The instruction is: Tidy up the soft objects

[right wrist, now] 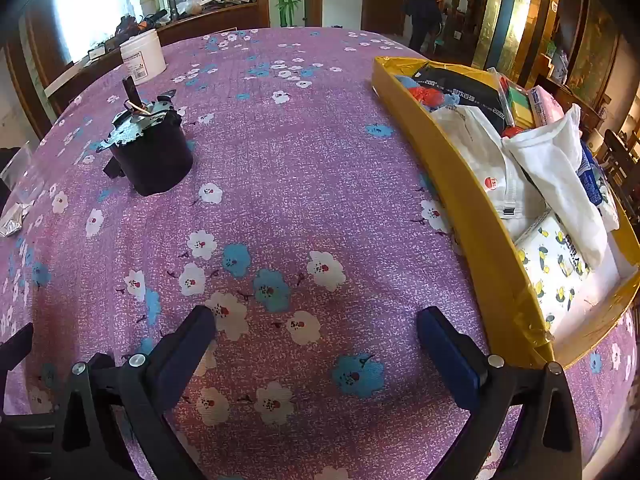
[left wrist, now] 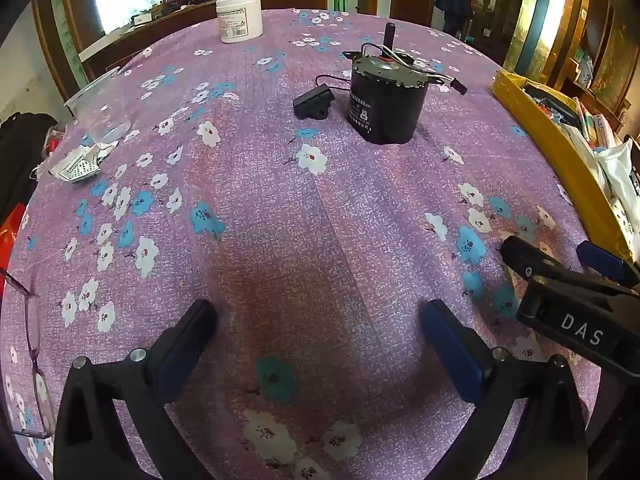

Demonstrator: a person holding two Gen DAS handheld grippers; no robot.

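Honestly nothing's grabbed yet: both the left gripper (left wrist: 320, 344) and right gripper (right wrist: 316, 344) hover with fingers spread, so next is reaching into the yellow box (right wrist: 472, 208) at right for a soft item.

Yellow box (right wrist: 472, 216) lies along the right edge of the floral-clothed table, packed full: white cloth bag (right wrist: 560, 184) draped on top, lemon-print tissue pack (right wrist: 556, 268) at near end, black packet (right wrist: 464, 88) and red-blue soft item (right wrist: 424, 96) at far end.
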